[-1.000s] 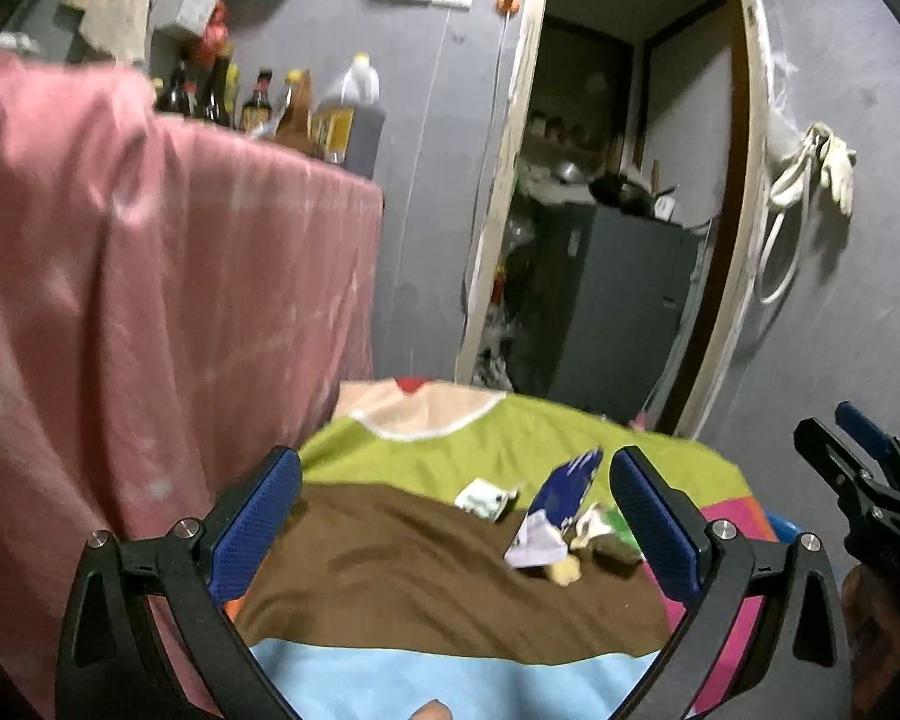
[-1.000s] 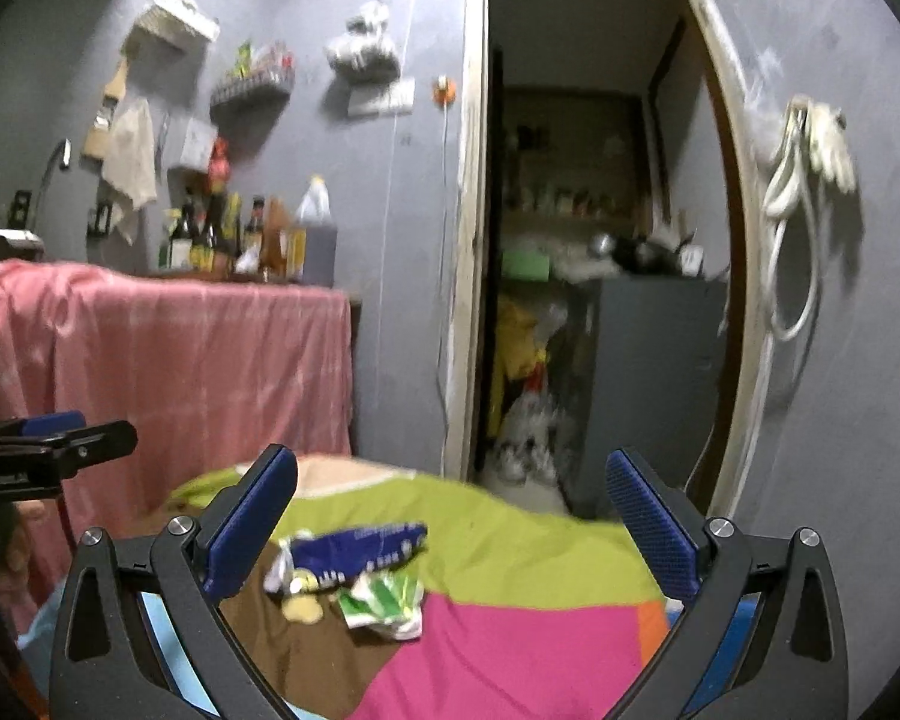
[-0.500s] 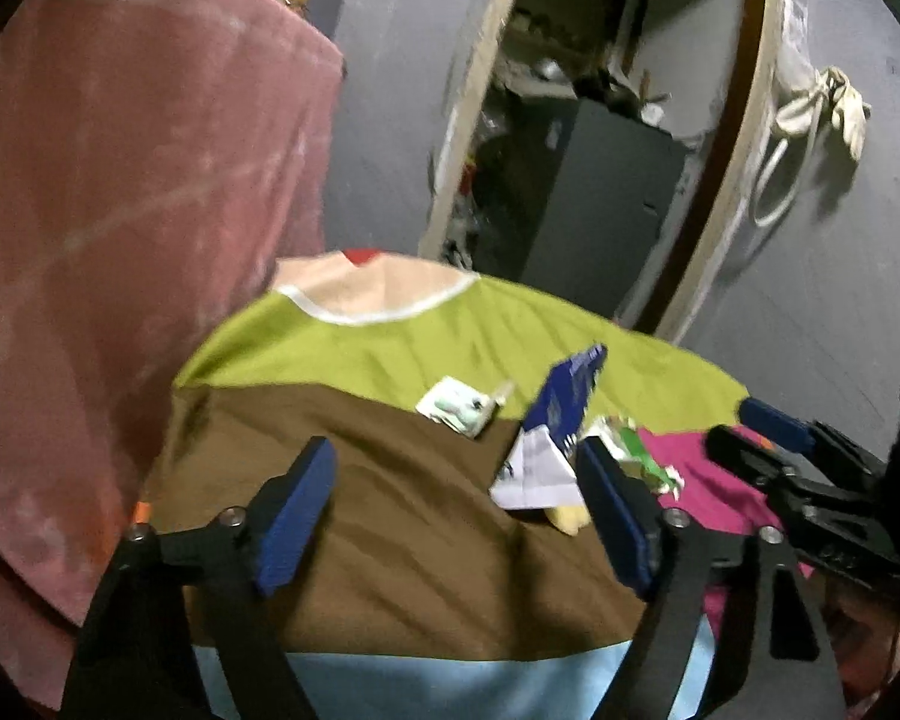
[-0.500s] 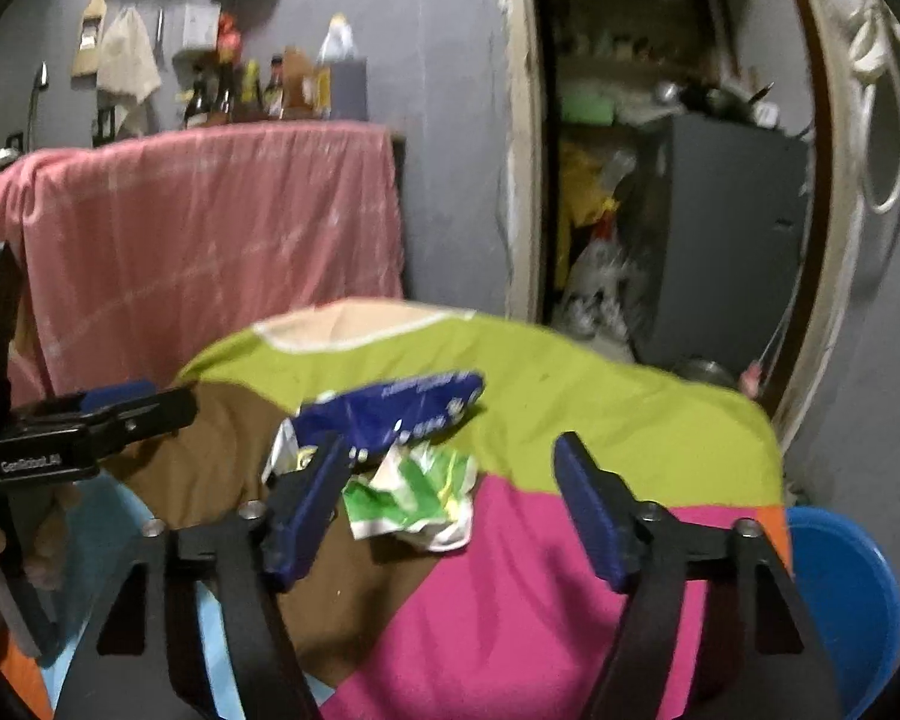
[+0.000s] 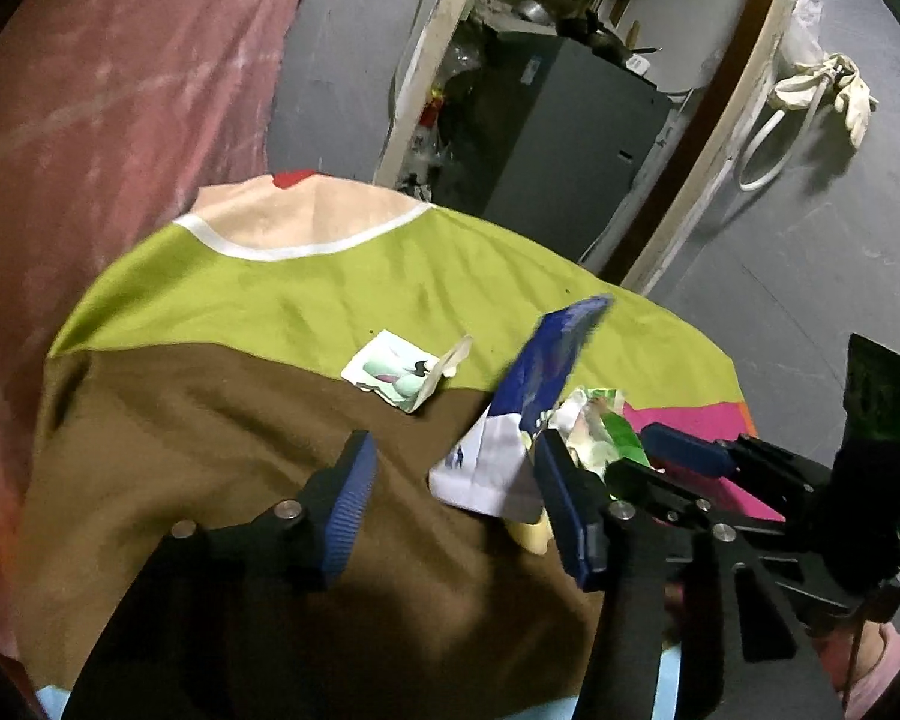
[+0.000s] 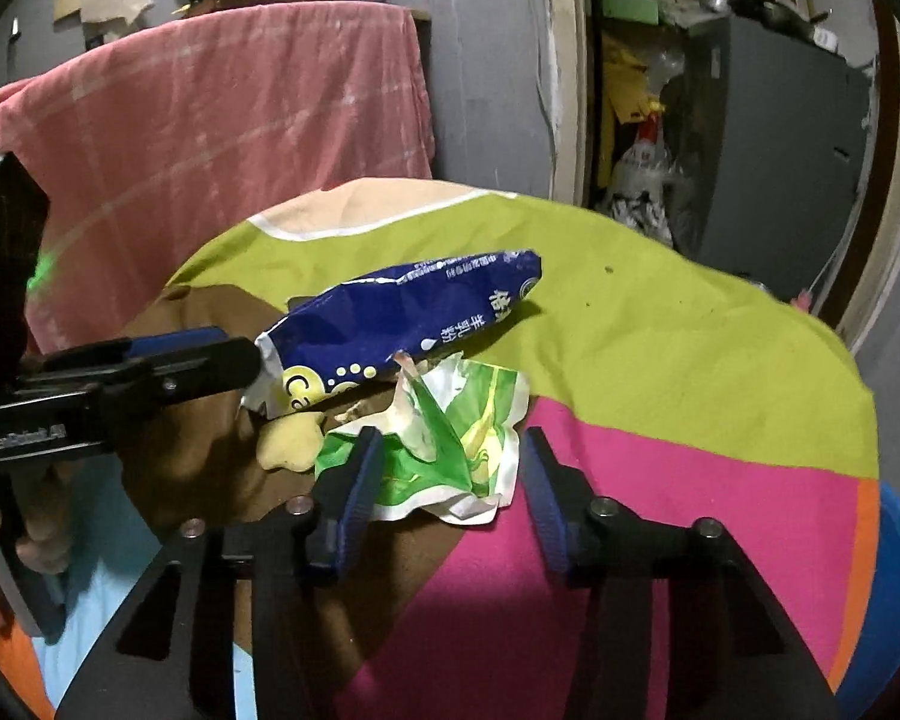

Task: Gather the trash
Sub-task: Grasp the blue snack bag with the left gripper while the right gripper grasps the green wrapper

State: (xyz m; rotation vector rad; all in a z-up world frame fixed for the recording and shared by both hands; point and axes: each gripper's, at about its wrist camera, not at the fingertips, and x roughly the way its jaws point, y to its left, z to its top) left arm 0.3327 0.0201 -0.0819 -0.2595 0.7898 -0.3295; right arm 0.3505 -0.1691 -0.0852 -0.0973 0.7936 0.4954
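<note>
Closing on the wrong layer is the main risk here, in my judgement. The right hand-held gripper (image 6: 447, 471) is open, holding nothing, and its two fingers stand on both sides of the near edge of the green wrapper (image 6: 450, 450), which lies on the tabletop (image 6: 690, 360) under a colourful cloth. This wrapper is thin and crumpled, so the fingers may pinch the cloth together with it, or the paper may slip out when it is lifted.

The blue bag (image 6: 408, 318) lies just behind the green wrapper and partly over it. If the wrapper is pulled, the bag and the small yellow piece (image 6: 288, 438) to the left of the wrapper can be dragged or pushed off.

The left hand-held gripper (image 5: 450, 480) is also open and empty, and its right finger is very close to the white end of the blue bag (image 5: 546, 384). The two tools are near each other, so they may collide if both reach the pile.

The left view shows one more piece of trash, a small white packet (image 5: 399, 375), lying apart to the left of the blue bag; the right view does not show it. Only the right view shows a blue bin (image 6: 894, 600) at the tabletop edge, right of the green wrapper, probably the place for the trash.
</note>
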